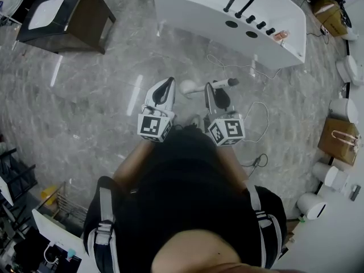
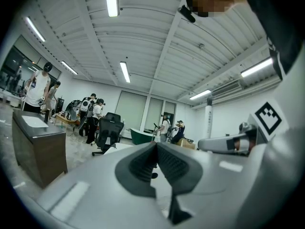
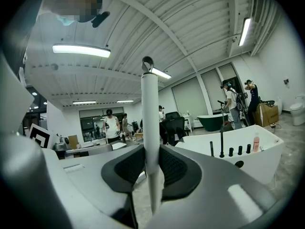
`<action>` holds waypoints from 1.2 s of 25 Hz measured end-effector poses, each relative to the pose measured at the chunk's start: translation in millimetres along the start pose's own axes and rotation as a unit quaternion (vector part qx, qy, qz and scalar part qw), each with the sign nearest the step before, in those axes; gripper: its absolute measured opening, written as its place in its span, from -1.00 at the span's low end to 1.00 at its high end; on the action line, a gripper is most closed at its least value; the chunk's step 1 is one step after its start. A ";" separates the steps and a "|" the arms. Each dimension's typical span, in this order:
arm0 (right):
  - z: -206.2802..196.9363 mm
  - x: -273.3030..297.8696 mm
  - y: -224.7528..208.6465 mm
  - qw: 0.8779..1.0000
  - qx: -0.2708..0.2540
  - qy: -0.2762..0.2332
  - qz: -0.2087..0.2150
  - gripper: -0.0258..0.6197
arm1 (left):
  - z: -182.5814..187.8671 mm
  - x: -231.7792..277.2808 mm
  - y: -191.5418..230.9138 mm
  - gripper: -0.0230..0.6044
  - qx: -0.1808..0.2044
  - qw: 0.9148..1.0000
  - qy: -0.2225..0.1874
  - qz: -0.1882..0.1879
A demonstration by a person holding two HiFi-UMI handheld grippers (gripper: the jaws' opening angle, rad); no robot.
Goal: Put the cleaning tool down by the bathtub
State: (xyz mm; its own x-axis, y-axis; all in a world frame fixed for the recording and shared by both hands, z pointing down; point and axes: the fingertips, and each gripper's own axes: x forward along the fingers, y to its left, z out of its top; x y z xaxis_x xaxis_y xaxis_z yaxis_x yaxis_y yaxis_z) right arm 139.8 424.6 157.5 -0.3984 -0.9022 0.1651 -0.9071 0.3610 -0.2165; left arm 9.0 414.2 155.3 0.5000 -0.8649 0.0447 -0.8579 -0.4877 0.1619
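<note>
While your right tongs (image 3: 151, 151) clamp the cleaning tool (image 3: 149, 104) upright by its white handle, presumably to carry it clear of the floor (image 1: 102, 95), your left tongs (image 2: 156, 146) are closed on nothing, and the white bathtub (image 3: 257, 163) stands ahead on the right.

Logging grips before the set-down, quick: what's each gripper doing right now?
Left gripper: closed, nothing in it.
Right gripper: closed on the white handle of the cleaning tool.
</note>
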 end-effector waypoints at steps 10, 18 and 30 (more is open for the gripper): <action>3.1 28.8 26.3 1.000 -0.006 -0.013 -0.024 -0.63 | 11.2 -14.9 45.8 -0.90 0.003 1.000 -0.009 -0.017; 4.5 48.4 41.2 1.000 -0.014 -0.012 -0.013 -0.63 | 11.1 -20.5 69.8 -0.90 -0.008 1.000 -0.010 0.002; 15.1 101.1 23.6 1.000 -0.009 -0.012 0.009 -0.63 | 20.3 25.7 88.5 -0.90 0.000 1.000 -0.017 0.014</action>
State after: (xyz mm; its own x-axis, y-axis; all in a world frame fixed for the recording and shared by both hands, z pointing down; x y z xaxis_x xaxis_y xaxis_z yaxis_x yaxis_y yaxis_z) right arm 80.1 338.4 154.6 -0.4114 -0.9010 0.1378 -0.9023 0.3812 -0.2015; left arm -56.5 346.4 150.8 0.4720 -0.8815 0.0161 -0.8714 -0.4636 0.1603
